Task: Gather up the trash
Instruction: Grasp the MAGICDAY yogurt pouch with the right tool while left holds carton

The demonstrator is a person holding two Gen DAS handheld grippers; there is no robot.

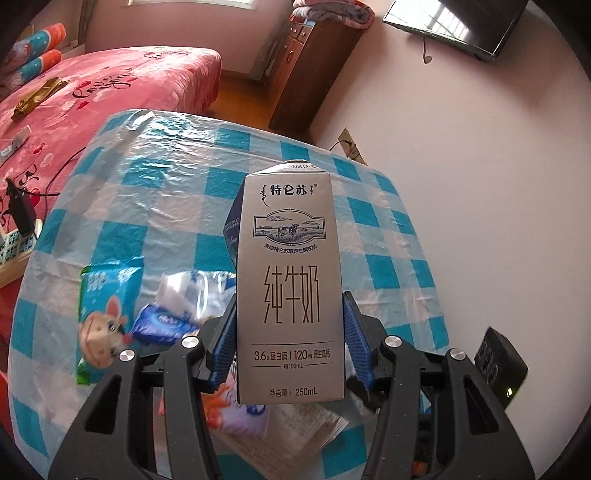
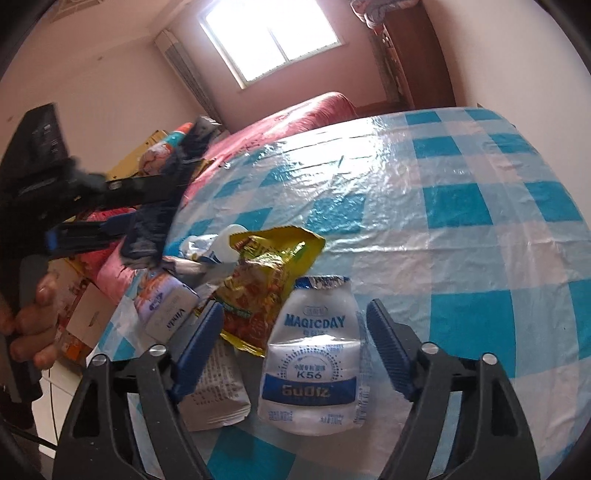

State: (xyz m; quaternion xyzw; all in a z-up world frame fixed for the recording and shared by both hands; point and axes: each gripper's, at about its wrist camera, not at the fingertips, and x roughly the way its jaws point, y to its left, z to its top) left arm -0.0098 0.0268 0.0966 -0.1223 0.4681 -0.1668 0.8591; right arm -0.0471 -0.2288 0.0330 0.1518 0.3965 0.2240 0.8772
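- Bedroom setting: a counter (image 1: 155, 206) under a glossy blue-and-white checked plastic cover, with trash gathered at its near edge.
- Left gripper (image 1: 290, 341): jaws closed on the lower half of a grey 250 mL milk carton (image 1: 290, 291), blue pads pressing both of its narrow sides; the carton stands upright, front panel to the camera, lifted clear of the litter beneath.
- Under and just behind the carton: a printed paper packet (image 1: 314, 428), a blue tissue pack (image 1: 162, 325), crumpled clear-and-white plastic (image 1: 195, 288), and a green wrapper with a cartoon animal (image 1: 103, 321) to the left.
- Right of the left gripper, at the counter's edge: a small black device (image 1: 498, 365) showing a green light.
- Right gripper (image 2: 295, 347): jaws spread wide, holding nothing, one on each side of a white MAGICDAY pouch (image 2: 310, 362) that lies flat on the counter without touching either pad.
- Beside the pouch to the left: a grey-white printed packet (image 2: 218, 391); just behind, a yellow snack bag (image 2: 266, 284), torn open; further left, a pale Vinda tissue pack (image 2: 166, 306).
- Far left of the right wrist view: the left gripper and its carton, blurred, with the person's hand (image 2: 29, 325) on the handle.
- Beyond the counter: a bed with a pink cover (image 1: 110, 92), a wooden cabinet (image 1: 314, 66), a wall-mounted television (image 1: 458, 26), a bright window (image 2: 269, 37).
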